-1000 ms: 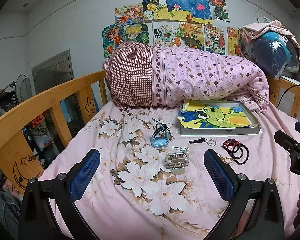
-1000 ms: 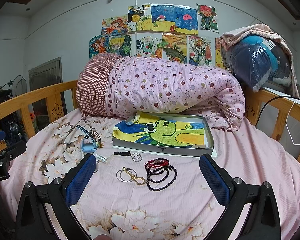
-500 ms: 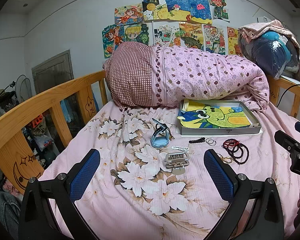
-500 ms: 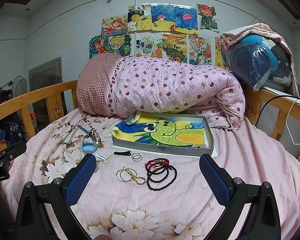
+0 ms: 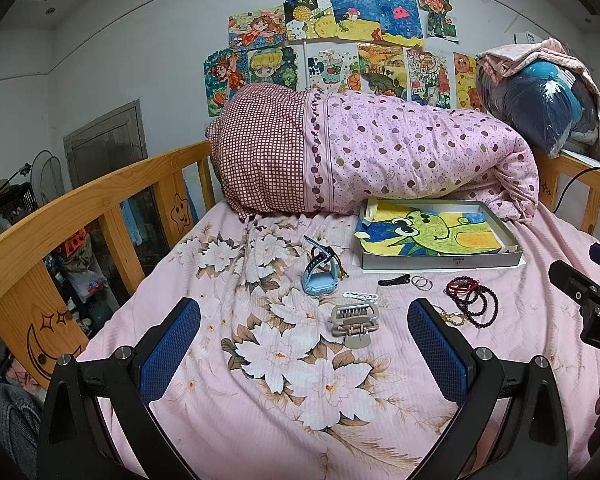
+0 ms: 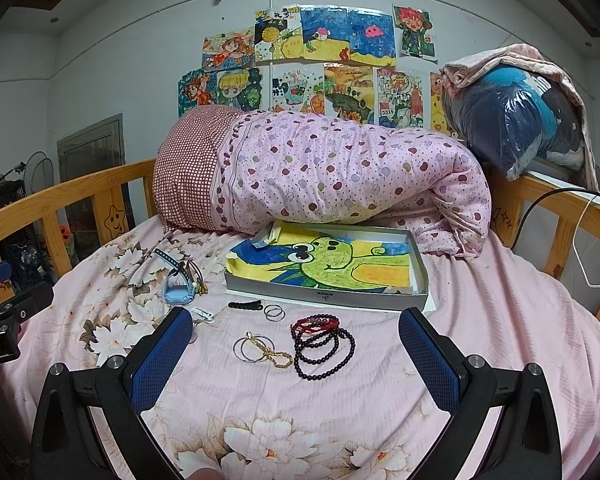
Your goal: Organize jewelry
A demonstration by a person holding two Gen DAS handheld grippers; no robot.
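Pink floral bedsheet (image 6: 480, 320) under both grippers — left gripper (image 5: 304, 344) and right gripper (image 6: 296, 352) spread wide, empty. Beaded bracelets (image 6: 324, 340) between right fingers; gold chain (image 5: 454, 317) half hidden behind left fingertip (image 5: 436, 344). Tray (image 6: 324, 294) beyond.

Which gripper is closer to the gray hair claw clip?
Left. The hair claw clip lies just ahead of the open left gripper, between its fingers. The right gripper sits off to the clip's right, facing the bead bracelets.

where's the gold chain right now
The gold chain lies on the pink bedsheet, draped over the silver hoops just left of the dark bead bracelets, near centre in the right wrist view, between the open right gripper's fingers.
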